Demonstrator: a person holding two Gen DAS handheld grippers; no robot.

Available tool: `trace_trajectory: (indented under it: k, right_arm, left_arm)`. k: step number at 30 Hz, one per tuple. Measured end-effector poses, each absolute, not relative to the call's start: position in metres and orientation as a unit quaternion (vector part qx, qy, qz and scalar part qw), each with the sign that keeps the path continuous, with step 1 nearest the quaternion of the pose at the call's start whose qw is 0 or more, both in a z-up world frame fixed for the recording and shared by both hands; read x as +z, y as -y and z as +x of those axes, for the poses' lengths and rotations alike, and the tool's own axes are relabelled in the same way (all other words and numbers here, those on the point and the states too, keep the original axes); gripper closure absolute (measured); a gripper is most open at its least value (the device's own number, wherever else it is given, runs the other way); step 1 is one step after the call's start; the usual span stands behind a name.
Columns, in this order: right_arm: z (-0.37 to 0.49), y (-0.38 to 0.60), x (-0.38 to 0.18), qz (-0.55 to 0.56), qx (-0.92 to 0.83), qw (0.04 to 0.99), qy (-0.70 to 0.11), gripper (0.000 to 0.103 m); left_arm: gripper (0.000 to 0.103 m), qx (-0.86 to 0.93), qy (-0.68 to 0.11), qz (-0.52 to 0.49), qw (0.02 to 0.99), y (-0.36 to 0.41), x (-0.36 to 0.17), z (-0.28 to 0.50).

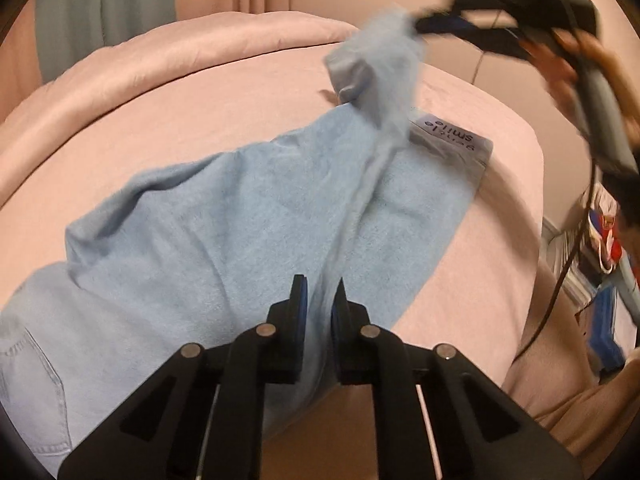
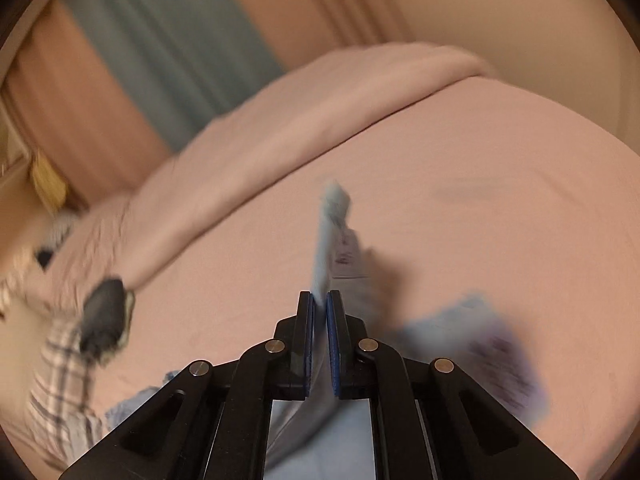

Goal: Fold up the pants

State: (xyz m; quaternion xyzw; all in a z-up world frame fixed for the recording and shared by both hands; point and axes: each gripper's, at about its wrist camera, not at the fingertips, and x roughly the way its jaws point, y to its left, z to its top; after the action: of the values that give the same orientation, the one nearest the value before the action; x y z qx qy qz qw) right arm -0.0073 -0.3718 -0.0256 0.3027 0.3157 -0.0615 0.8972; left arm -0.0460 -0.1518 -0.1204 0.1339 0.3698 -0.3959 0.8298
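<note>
Light blue pants (image 1: 240, 220) lie across a pink bed (image 1: 508, 184). One leg ends in a grey cuff printed "gentle smile" (image 1: 452, 140). My left gripper (image 1: 320, 292) is shut on a raised ridge of the pants fabric near the bed's front edge. My right gripper (image 1: 420, 26), blurred at the upper right with a hand (image 1: 560, 64) behind it, holds the other leg's end lifted off the bed. In the right wrist view the right gripper (image 2: 320, 300) is shut on that blue leg end (image 2: 332, 224), which stands up between its pads. The flat cuff (image 2: 492, 360) lies blurred to the right.
A rolled pink duvet (image 1: 180, 44) lines the bed's far side, with curtains (image 1: 100, 8) behind it. A plaid garment (image 2: 60, 380) and a dark item (image 2: 104, 312) lie at the bed's left. A cable (image 1: 560, 280) and colourful clutter (image 1: 604, 248) hang at the right.
</note>
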Motion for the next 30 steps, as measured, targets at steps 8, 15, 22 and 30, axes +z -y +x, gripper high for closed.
trace_trajectory:
  k: [8, 15, 22, 30]
  right_arm:
    - [-0.08, 0.419, -0.123, 0.422, -0.087, 0.835, -0.341, 0.095]
    - [-0.081, 0.429, -0.135, 0.489, -0.083, 0.807, -0.32, 0.042]
    - [-0.073, 0.433, -0.144, 0.509, -0.083, 0.79, -0.332, 0.042]
    - [-0.06, 0.435, -0.146, 0.475, -0.089, 0.818, -0.314, 0.09]
  left_arm:
    - [0.089, -0.384, -0.381, 0.17, 0.823, 0.166, -0.132, -0.035]
    - [0.069, -0.349, -0.362, 0.206, 0.839, 0.174, -0.14, -0.037]
    - [0.069, -0.344, -0.35, 0.217, 0.844, 0.182, -0.137, -0.039]
    - [0.069, -0.348, -0.351, 0.22, 0.841, 0.186, -0.138, -0.035]
